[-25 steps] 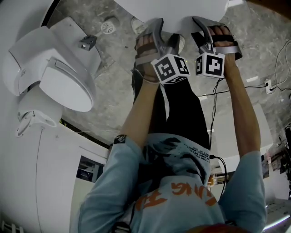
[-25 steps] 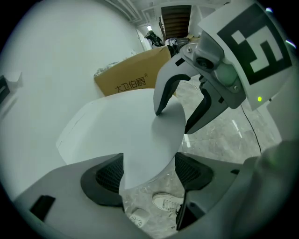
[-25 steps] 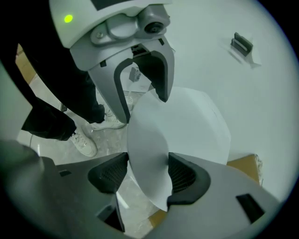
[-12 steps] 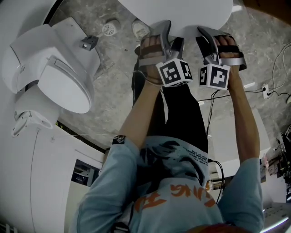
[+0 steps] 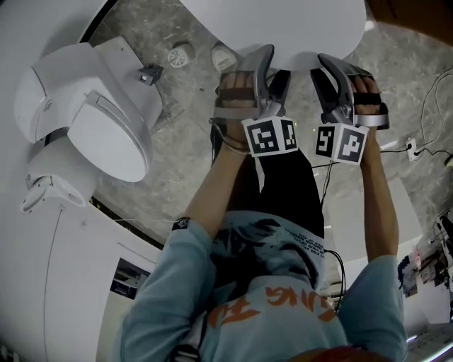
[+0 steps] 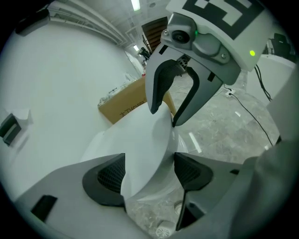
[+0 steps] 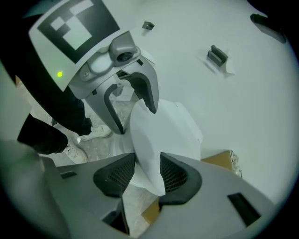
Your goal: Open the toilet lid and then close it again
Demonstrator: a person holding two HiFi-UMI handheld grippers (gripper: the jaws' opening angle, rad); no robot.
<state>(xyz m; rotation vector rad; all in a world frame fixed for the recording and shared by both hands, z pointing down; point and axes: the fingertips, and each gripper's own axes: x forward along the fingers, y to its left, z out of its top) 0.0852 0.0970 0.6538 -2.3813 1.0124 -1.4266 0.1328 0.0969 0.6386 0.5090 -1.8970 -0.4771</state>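
At 6 o'clock of each gripper view, clamped: left claw (image 6: 149,175) and right claw (image 7: 147,175), both gripping the rim of the white toilet lid (image 5: 283,21), the right just closed onto it. Lid at 12 o'clock in head view, seemingly partway up; full opening and the closing both left to do. Outward: cardboard box (image 6: 124,109) at 10 o'clock, print unreadable; orange lettering on shirt (image 5: 283,304) at 6 o'clock, illegible. No brand seen.
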